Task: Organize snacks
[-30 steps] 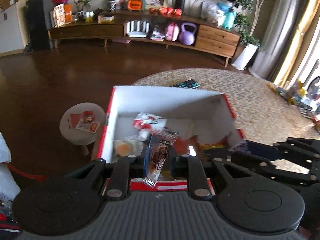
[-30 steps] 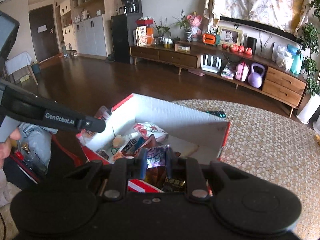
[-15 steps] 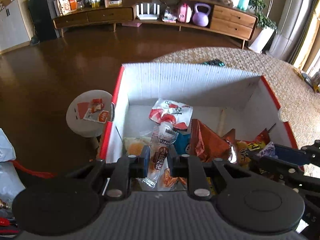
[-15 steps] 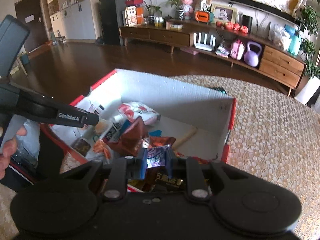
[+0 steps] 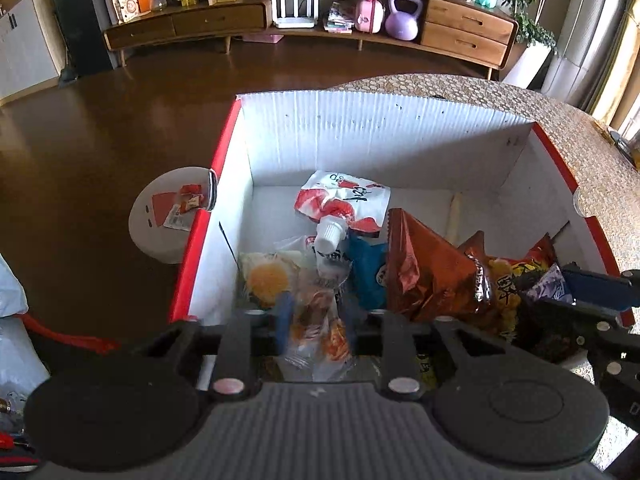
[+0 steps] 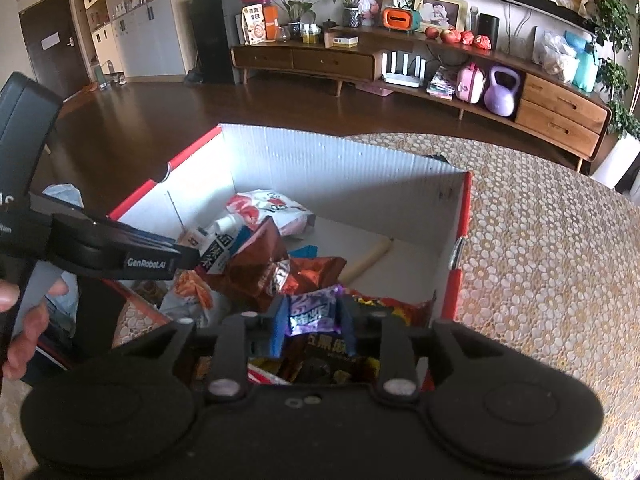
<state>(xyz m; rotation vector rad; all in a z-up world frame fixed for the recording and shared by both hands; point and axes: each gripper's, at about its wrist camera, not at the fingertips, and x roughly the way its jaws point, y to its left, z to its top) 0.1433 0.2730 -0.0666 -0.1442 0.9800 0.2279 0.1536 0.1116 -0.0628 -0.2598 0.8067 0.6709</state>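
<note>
A red-edged white cardboard box (image 5: 380, 136) holds several snack packs: a red-and-white pouch (image 5: 344, 200), a copper-brown chip bag (image 5: 428, 268), a blue pack (image 5: 370, 276) and a round yellow cake packet (image 5: 266, 278). My left gripper (image 5: 316, 316) is low over the box's near left corner. Its jaws are opening, and a clear packet of orange snacks (image 5: 320, 332) lies loose between them on the pile. My right gripper (image 6: 314, 328) is over the near right side, jaws opening, with a purple packet (image 6: 314, 312) sitting between the fingers on a black pack.
The box stands on a beige woven cloth (image 6: 540, 260). A small round white stool (image 5: 160, 220) with red cards is just left of the box, over dark wood floor. A long wooden sideboard (image 5: 320, 20) lines the far wall. A person's hand (image 6: 20, 320) holds the left gripper.
Both grippers came down into the box. Their fingers have spread apart; the clear packet has slumped from upright onto the pile, and the purple packet has widened between the right fingers.
</note>
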